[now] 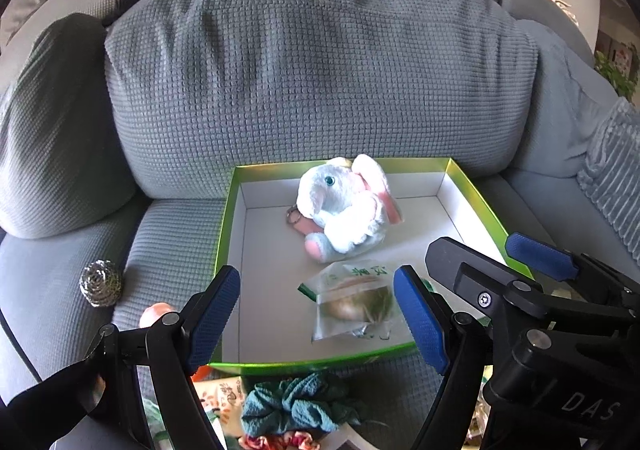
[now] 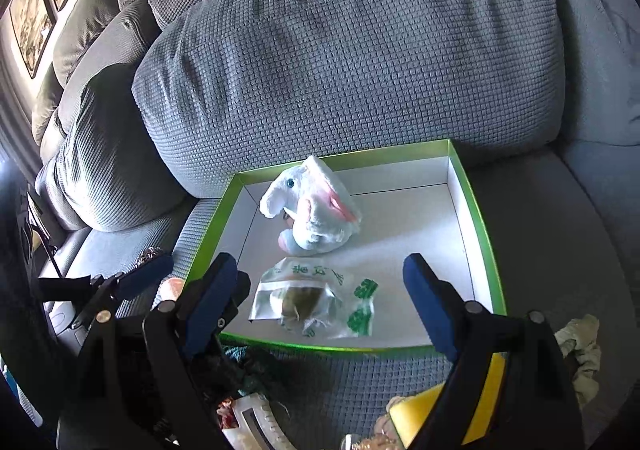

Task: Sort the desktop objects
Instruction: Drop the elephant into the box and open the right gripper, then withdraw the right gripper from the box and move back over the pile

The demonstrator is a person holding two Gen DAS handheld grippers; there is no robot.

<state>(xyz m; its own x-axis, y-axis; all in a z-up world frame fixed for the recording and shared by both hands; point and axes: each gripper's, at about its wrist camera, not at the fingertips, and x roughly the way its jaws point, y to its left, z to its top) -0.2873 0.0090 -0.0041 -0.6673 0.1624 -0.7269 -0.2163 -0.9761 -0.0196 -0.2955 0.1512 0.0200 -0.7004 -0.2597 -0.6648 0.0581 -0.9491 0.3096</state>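
A green-rimmed white box lies on the grey sofa seat. In it sit a white plush elephant and a clear snack packet with green print. My left gripper is open and empty, hovering over the box's near edge. My right gripper is open and empty too, over the same edge; it shows at the right of the left wrist view.
A steel wool ball and a pink object lie left of the box. A teal scrunchie, a yellow sponge and crumpled cloth lie in front. A big grey cushion stands behind.
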